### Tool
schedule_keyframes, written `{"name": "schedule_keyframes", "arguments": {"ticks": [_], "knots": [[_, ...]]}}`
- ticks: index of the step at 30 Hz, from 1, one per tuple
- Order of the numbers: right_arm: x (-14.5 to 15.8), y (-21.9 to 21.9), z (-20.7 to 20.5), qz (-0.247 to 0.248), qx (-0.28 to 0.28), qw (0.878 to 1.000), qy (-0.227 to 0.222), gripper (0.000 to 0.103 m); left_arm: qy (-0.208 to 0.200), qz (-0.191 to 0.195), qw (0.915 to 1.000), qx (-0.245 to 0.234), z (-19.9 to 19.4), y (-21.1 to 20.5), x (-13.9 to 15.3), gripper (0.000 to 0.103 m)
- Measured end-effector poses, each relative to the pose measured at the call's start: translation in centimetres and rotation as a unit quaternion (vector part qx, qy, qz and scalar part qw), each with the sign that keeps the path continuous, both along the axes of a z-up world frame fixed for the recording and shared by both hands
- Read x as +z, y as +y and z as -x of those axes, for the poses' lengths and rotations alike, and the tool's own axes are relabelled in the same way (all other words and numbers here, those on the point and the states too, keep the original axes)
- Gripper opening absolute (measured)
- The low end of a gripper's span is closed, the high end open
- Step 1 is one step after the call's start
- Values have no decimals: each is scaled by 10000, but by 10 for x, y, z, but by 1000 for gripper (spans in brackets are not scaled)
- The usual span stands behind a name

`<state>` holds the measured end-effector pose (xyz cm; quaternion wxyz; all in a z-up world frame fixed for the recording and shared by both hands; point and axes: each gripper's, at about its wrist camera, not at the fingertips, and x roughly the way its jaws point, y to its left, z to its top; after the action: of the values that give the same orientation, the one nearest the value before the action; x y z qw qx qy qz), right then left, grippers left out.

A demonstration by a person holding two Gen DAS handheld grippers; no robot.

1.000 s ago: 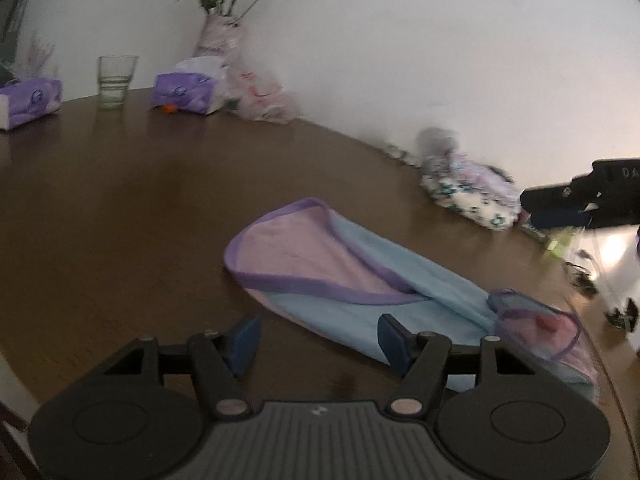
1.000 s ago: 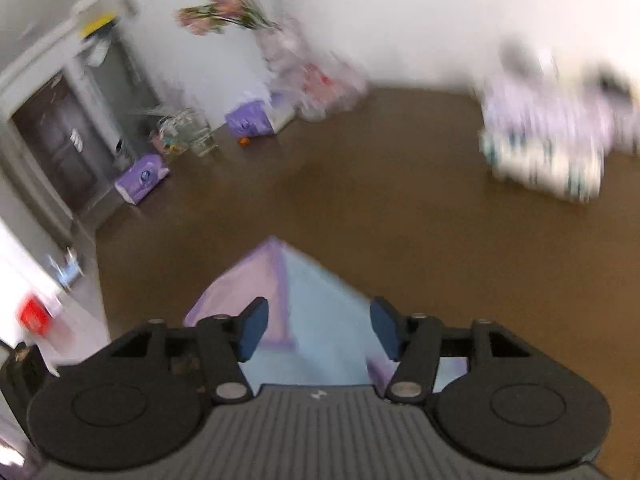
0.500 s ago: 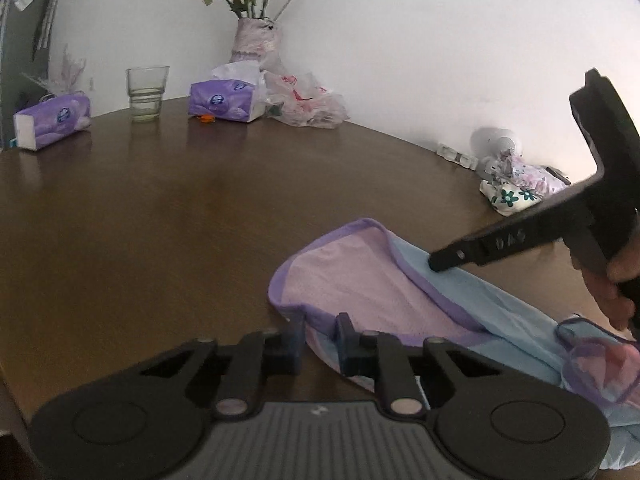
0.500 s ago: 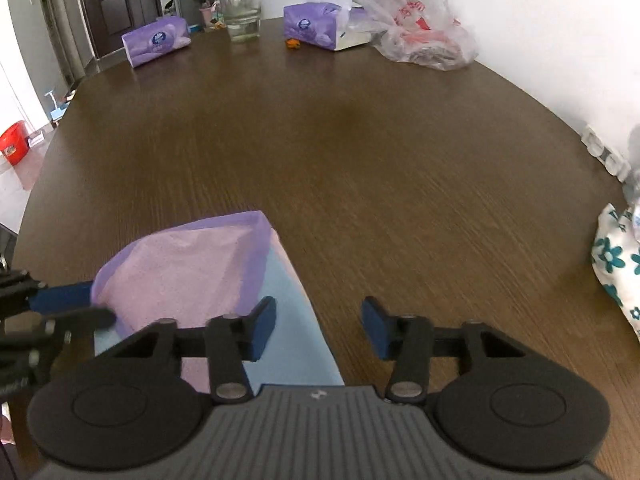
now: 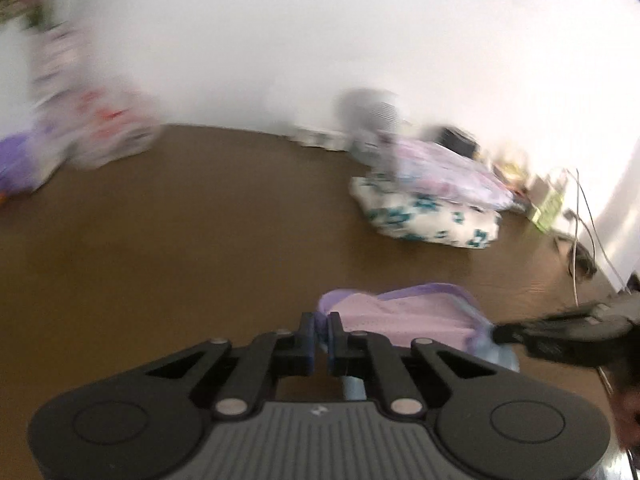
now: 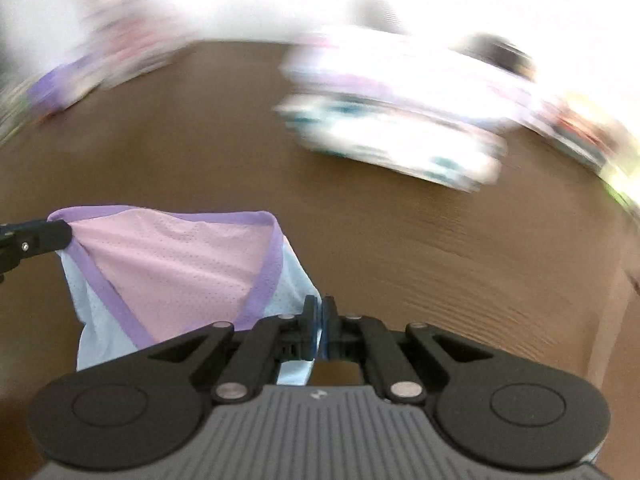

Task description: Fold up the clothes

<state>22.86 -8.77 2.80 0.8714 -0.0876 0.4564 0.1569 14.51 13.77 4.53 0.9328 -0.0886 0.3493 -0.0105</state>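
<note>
A small garment, light blue with a pink inside and purple trim [image 6: 176, 264], hangs lifted above the brown table [image 6: 400, 248]. My right gripper [image 6: 320, 322] is shut on its blue edge. My left gripper [image 5: 321, 330] is shut on its purple-trimmed corner; the garment [image 5: 404, 320] stretches to the right of it. The left gripper's fingers [image 6: 36, 236] show at the left edge of the right wrist view, pinching that corner. The right gripper [image 5: 560, 334] shows at the right of the left wrist view, holding the other end.
A pile of folded clothes, white with teal flowers under a lilac piece [image 5: 432, 204], lies on the far side of the table by the white wall. Blurred tissue packs and a plastic bag [image 5: 96, 132] sit at the far left. Cables [image 5: 580, 224] lie at the far right.
Both grippers have shut on the garment's edges and lifted it off the table. Both views have swung towards the clothes pile and are motion-blurred.
</note>
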Motion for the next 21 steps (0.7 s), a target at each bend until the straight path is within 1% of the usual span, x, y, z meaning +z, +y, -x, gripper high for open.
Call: {"name": "schedule_keyframes", "arguments": {"ticks": [1, 2, 3, 4, 5, 6, 7, 8, 9, 10, 11, 13, 15, 16, 18, 20, 21], "knots": [[0, -16, -1, 12, -235, 9997, 19, 2, -10, -31, 9999, -108, -14, -13, -2, 10], [0, -30, -1, 6, -435, 9990, 46, 2, -12, 56, 9999, -145, -13, -17, -1, 24], [4, -45, 5, -68, -563, 9984, 19, 3, -14, 156, 9997, -173, -11, -20, 0, 32], [10, -60, 13, -174, -657, 9977, -34, 5, -16, 256, 9995, -202, -8, -23, 1, 43], [20, -72, 23, -294, -691, 9971, -146, 6, -17, 356, 9991, -231, -6, -26, 2, 44], [32, -83, 37, -462, -686, 9962, -276, 10, -19, 456, 9986, -260, -3, -28, 3, 44], [43, -94, 51, -649, -677, 9948, -402, 19, -54, 574, 9970, -511, 10, -32, 7, 44], [53, -103, 67, -885, -623, 9930, -479, 25, -93, 693, 9945, -785, 24, -35, 12, 46], [62, -110, 84, -1143, -549, 9905, -534, 38, -131, 812, 9910, -1059, 39, -38, 17, 48], [67, -117, 104, -1377, -425, 9878, -597, 50, -165, 982, 9850, -1410, 57, -43, 19, 54], [69, -123, 123, -1582, -292, 9848, -647, 53, -171, 1095, 9801, -1644, 76, -48, 15, 60], [62, -130, 160, -1999, -87, 9773, -695, 53, -176, 1303, 9692, -2082, 113, -58, 7, 68], [49, -128, 188, -2258, 27, 9718, -685, 53, -186, 1475, 9625, -2269, 139, -64, -6, 68], [40, -126, 201, -2262, 72, 9719, -649, 53, -191, 1560, 9591, -2356, 151, -67, -13, 68], [22, -122, 219, -2127, 131, 9754, -563, 53, -184, 1631, 9576, -2368, 165, -74, -23, 68], [10, -121, 229, -1950, 71, 9791, -580, 53, -173, 1441, 9625, -2293, 168, -80, -28, 68], [4, -121, 233, -1947, 41, 9790, -609, 53, -167, 1339, 9649, -2252, 169, -83, -30, 68]]}}
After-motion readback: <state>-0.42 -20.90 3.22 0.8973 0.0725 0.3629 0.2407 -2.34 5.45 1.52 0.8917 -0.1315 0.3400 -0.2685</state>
